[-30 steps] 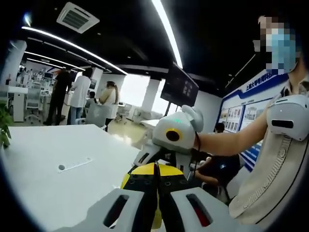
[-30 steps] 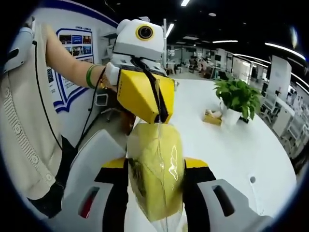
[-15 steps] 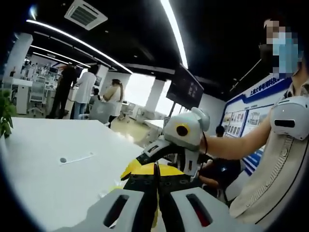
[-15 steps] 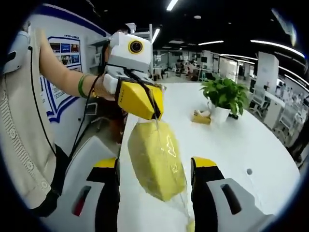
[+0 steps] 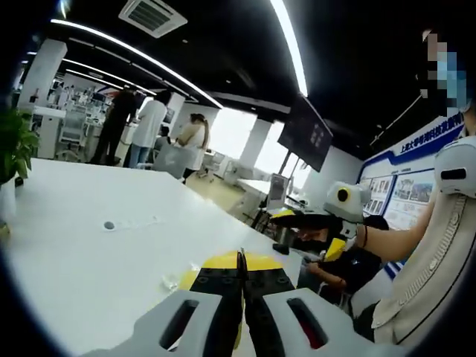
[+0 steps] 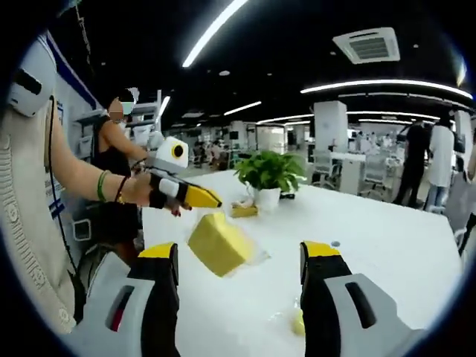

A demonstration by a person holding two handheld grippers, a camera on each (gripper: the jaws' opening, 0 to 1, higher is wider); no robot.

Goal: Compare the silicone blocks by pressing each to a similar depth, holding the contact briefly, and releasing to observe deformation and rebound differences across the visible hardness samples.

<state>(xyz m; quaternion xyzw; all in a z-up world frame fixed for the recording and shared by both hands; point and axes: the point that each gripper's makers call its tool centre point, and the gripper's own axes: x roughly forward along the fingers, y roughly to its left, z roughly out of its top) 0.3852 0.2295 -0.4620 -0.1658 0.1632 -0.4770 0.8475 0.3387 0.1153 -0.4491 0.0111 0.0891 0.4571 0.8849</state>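
Left tool (image 6: 212, 201) pinches the wrap of a yellow block (image 6: 217, 242), hanging above the white desk (image 6: 387, 260). Right tool (image 6: 239, 256) spread wide, empty. Pressing likely pending; a small yellow piece (image 6: 297, 323) lies near.

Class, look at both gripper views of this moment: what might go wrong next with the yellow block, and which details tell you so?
1. The left gripper, jaws shut, holds the bagged yellow block in the air by the clear wrap alone; the wrap may slip or tear, dropping the block onto the white table.
2. The right gripper is open with the block hanging unsupported between its jaws, so a press now could merely push it aside, spoiling the depth comparison.
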